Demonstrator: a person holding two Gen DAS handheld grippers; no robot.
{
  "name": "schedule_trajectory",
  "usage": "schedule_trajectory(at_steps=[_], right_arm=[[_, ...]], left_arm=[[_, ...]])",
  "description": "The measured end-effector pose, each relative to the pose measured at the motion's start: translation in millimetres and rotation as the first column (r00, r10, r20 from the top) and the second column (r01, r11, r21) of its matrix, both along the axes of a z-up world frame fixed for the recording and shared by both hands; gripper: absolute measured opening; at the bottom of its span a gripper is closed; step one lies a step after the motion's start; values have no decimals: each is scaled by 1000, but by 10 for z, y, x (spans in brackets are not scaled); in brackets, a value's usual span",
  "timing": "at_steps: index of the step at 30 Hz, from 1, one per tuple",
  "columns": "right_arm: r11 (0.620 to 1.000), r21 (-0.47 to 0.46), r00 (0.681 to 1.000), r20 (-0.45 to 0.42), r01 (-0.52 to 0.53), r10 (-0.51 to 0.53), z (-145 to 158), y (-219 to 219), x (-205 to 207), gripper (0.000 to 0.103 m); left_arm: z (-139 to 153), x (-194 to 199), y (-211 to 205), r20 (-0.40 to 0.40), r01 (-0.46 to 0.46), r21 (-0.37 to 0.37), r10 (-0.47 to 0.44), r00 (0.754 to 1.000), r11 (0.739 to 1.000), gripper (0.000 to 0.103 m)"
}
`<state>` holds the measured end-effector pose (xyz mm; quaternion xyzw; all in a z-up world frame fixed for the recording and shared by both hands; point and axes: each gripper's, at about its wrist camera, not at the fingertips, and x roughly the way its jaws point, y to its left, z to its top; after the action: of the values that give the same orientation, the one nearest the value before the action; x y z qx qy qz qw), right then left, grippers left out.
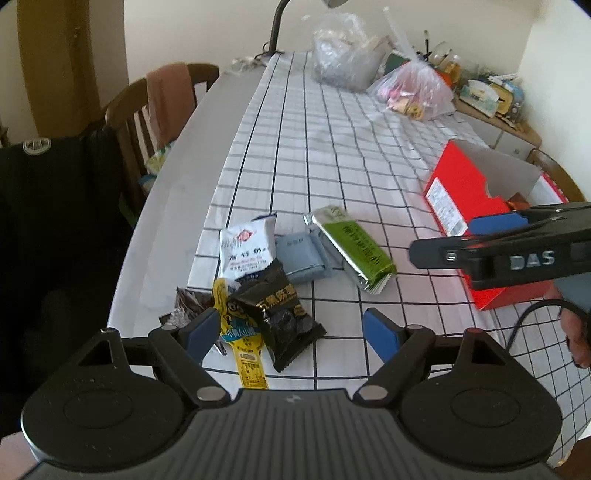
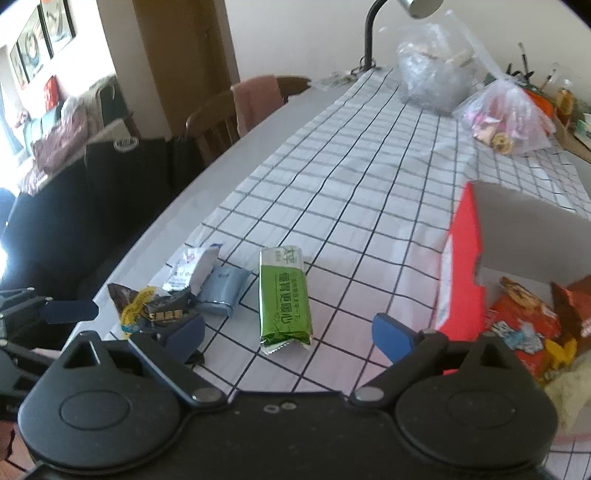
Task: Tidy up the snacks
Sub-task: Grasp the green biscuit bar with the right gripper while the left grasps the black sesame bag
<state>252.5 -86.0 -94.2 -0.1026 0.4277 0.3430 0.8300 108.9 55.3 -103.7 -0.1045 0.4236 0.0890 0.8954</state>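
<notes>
Snacks lie on the checked cloth: a green bar packet, a grey-blue packet, a white packet, a black packet and a yellow stick packet. My left gripper is open and empty, its fingers on either side of the black and yellow packets. My right gripper is open and empty just in front of the green bar; it also shows in the left wrist view. A red box on the right holds several snacks.
Two plastic bags lie at the far end of the table, by a lamp stem. Wooden chairs and a black bag stand along the table's left edge. A cluttered shelf is at the far right.
</notes>
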Motion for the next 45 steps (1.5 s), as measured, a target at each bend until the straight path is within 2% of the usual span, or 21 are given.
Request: schedule_trajectory(at_steps=[3, 5, 14, 17, 25, 27, 29, 30, 36, 40, 45], right_arm=[[1000, -27, 1000, -25, -1, 0, -128, 88, 109, 90], [999, -46, 999, -37, -5, 3, -210, 158, 178, 86], [990, -124, 997, -49, -69, 63, -488, 451, 341, 73], [986, -145, 996, -38, -88, 83, -543, 516, 356, 68], [979, -178, 995, -4, -98, 99, -640, 605, 387, 58], [978, -183, 994, 6, -104, 107, -656, 624, 376, 54], [976, -188, 993, 9, -113, 117, -670, 635, 360, 44], [976, -187, 993, 7, -116, 119, -674, 637, 353, 43], [977, -189, 994, 12, -103, 107, -668, 609, 327, 41], [983, -177, 999, -9, -50, 49, -647, 515, 323, 41], [991, -135, 1000, -30, -7, 3, -553, 358, 234, 41]], left_arm=[[-76, 83, 22, -17, -22, -6, 22, 1000, 1000, 84], [-117, 148, 42, -30, -37, -10, 37, 999, 999, 79], [-271, 429, 13, -98, -90, 41, 94, 991, 995, 78], [-319, 494, 25, -126, -108, 39, 112, 986, 993, 72], [-426, 609, 87, -177, -144, 41, 149, 973, 989, 66], [-450, 624, 100, -187, -145, 34, 149, 971, 989, 61], [-450, 629, 86, -187, -144, 42, 150, 971, 989, 59], [-448, 632, 84, -186, -144, 41, 149, 971, 989, 57], [-432, 621, 93, -180, -148, 28, 150, 972, 989, 46], [-412, 608, 88, -171, -132, -1, 130, 977, 991, 33], [-402, 586, 80, -169, -126, -15, 122, 978, 992, 30]])
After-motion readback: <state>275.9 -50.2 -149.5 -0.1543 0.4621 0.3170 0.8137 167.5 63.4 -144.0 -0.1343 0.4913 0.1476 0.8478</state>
